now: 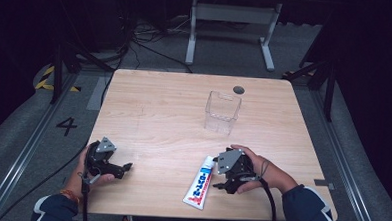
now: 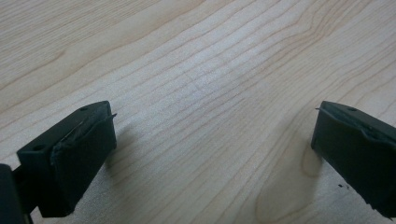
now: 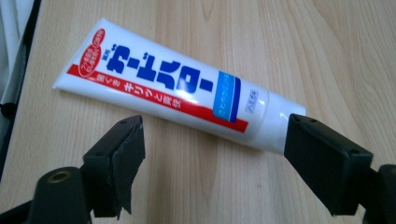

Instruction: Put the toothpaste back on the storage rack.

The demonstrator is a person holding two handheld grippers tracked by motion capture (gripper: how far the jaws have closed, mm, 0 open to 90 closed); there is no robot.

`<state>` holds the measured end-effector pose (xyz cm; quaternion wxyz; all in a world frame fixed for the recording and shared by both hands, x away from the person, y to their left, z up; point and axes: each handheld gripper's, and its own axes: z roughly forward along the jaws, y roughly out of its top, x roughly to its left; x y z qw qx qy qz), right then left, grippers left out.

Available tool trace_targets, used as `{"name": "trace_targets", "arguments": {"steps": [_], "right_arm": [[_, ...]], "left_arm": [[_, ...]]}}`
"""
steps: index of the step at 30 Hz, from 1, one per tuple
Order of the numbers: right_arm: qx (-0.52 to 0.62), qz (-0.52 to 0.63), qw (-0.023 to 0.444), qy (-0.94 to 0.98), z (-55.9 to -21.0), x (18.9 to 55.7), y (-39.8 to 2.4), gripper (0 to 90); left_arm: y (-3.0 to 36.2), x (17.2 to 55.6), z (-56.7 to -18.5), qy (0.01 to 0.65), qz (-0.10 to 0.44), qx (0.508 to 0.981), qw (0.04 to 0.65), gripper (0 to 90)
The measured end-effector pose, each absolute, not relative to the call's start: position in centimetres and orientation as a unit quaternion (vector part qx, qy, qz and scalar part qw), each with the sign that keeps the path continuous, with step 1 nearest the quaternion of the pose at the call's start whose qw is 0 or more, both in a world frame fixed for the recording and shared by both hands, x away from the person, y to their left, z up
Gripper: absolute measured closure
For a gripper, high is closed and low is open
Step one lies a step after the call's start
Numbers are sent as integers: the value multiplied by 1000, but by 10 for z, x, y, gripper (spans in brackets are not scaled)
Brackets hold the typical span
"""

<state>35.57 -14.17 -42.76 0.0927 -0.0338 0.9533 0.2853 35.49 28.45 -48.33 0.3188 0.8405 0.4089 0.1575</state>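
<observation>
A white tube point(image 1: 200, 182) with blue and red print lies flat near the table's front edge, its cap end pointing away from the person. In the right gripper view the tube point(image 3: 173, 88) lies across just beyond the jaws, its cap end by the right fingertip. My right gripper point(image 1: 220, 181) stands open right beside the tube, held by a hand; between its fingers point(image 3: 212, 154) there is bare wood. My left gripper point(image 1: 126, 166) rests low at the front left, open, with bare wood between its jaws point(image 2: 212, 140). A clear plastic box point(image 1: 222, 112) stands upright beyond the middle.
The wooden table point(image 1: 153, 118) has a round dark grommet point(image 1: 239, 90) near its far edge. A white table frame point(image 1: 233, 22) and cables lie on the floor behind. The front table edge runs close under both hands.
</observation>
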Motion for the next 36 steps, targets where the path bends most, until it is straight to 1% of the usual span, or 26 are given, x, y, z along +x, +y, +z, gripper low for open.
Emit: {"name": "trace_targets", "arguments": {"steps": [8, 12, 17, 18, 19, 21, 26, 28, 31, 36], "right_arm": [[-72, 265, 73, 959, -430, 356, -121, 211], [-84, 253, 74, 961, -432, 357, -112, 155], [-101, 239, 75, 963, -433, 360, -104, 151], [-105, 236, 76, 963, -434, 360, -103, 136], [-109, 230, 73, 964, -435, 360, -101, 100], [-118, 218, 72, 966, -436, 360, -97, 81], [-132, 194, 68, 970, -436, 361, -91, 90], [-140, 188, 43, 971, -437, 361, -89, 163], [-147, 164, 29, 975, -444, 361, -86, 191], [-139, 183, 11, 973, -449, 361, -84, 192]], "left_arm": [[283, 354, -483, 418, 160, 836, 318, 6], [281, 353, -483, 423, 160, 834, 316, 6], [281, 351, -484, 427, 163, 831, 317, 7], [280, 350, -484, 428, 164, 830, 318, 6], [280, 350, -484, 429, 163, 830, 317, 6], [281, 349, -483, 428, 162, 831, 317, 7], [281, 347, -484, 430, 162, 829, 318, 6], [281, 347, -484, 430, 162, 829, 318, 7], [281, 347, -484, 430, 162, 829, 318, 6], [281, 347, -484, 430, 162, 829, 318, 7]]}}
